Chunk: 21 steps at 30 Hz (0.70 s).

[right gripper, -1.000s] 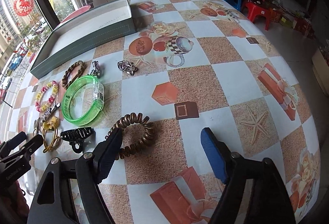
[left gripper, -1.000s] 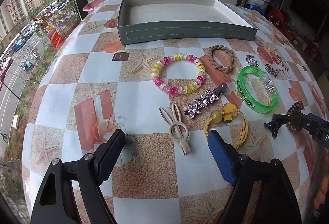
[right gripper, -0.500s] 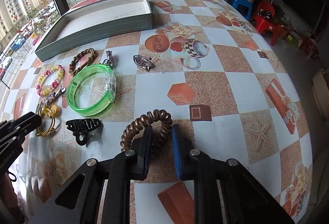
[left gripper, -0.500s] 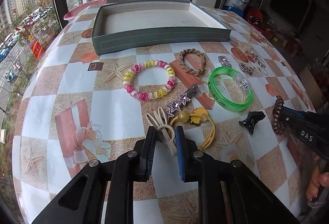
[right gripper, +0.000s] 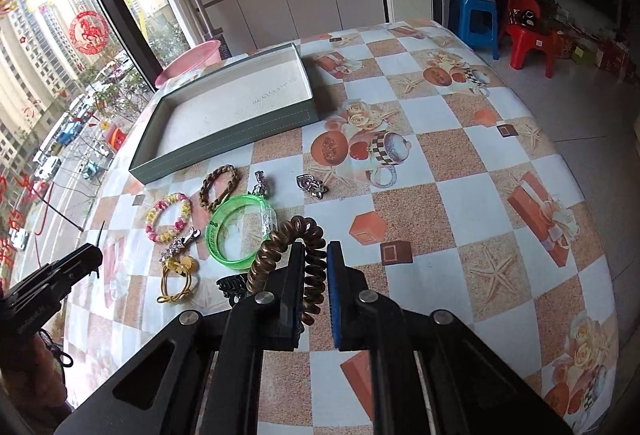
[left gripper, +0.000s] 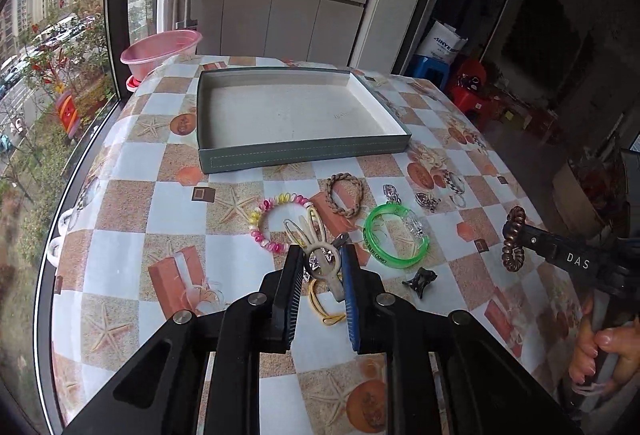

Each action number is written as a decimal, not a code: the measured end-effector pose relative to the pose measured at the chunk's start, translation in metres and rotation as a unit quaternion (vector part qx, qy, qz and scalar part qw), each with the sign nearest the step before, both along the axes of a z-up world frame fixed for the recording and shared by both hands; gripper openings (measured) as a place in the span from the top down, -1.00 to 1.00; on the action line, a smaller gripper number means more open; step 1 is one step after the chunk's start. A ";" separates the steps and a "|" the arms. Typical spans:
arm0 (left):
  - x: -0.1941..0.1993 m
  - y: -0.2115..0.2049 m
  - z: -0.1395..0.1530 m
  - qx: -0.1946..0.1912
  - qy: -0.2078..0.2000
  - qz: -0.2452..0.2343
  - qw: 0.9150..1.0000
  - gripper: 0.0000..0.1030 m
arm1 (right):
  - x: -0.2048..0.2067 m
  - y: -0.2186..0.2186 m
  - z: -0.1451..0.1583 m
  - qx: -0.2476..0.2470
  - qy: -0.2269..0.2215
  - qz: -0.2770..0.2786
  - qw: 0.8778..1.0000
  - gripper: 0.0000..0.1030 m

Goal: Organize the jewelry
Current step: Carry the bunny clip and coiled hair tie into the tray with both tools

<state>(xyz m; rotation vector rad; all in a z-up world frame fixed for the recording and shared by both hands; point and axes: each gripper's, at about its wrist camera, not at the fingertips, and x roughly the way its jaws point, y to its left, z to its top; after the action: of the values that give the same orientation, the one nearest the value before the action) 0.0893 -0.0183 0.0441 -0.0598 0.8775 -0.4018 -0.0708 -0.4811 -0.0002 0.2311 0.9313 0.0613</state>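
Observation:
My left gripper (left gripper: pixel 320 267) is shut on a beige rabbit-ear hair clip (left gripper: pixel 316 247) and holds it above the table. My right gripper (right gripper: pixel 314 263) is shut on a brown spiral hair tie (right gripper: pixel 292 247), also lifted; the tie shows at the right in the left wrist view (left gripper: pixel 513 240). The empty grey-green tray (left gripper: pixel 304 153) stands at the back of the table. On the cloth lie a pink-yellow bead bracelet (left gripper: pixel 276 223), a braided bracelet (left gripper: pixel 344 195), a green bangle (left gripper: pixel 394 241), a star clip (right gripper: pixel 180 243), a yellow tie (right gripper: pixel 178 279) and a black claw clip (left gripper: pixel 419 281).
Two small silver charms (right gripper: pixel 312 186) lie right of the green bangle. A pink bowl (left gripper: pixel 160 53) stands at the table's far left corner by the window. Blue and red stools (right gripper: pixel 520 27) stand on the floor beyond the table's right edge.
Both grippers closed from open, the left on the rabbit clip, the right on the spiral tie. Both have since lifted their items off the table.

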 end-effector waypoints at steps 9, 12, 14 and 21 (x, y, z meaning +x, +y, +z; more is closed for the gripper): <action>0.045 0.004 0.072 -0.020 -0.042 0.014 0.999 0.36 | 0.044 0.012 0.074 0.028 -0.034 0.043 0.998 0.77; 0.075 0.006 0.084 -0.018 -0.053 0.034 0.998 0.36 | 0.069 0.017 0.097 0.022 -0.044 0.052 0.997 0.77; 0.096 0.008 0.087 -0.020 -0.054 0.045 0.997 0.36 | 0.089 0.020 0.108 0.026 -0.045 0.055 0.997 0.77; 0.169 -0.003 0.065 0.030 -0.067 0.076 0.994 0.36 | 0.155 0.043 0.106 -0.008 -0.044 0.062 0.997 0.78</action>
<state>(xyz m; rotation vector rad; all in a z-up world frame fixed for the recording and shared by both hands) 0.2583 -0.0209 0.1095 -0.0431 0.7457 -0.2335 0.0843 -0.4378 0.1055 0.1534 0.8578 0.1773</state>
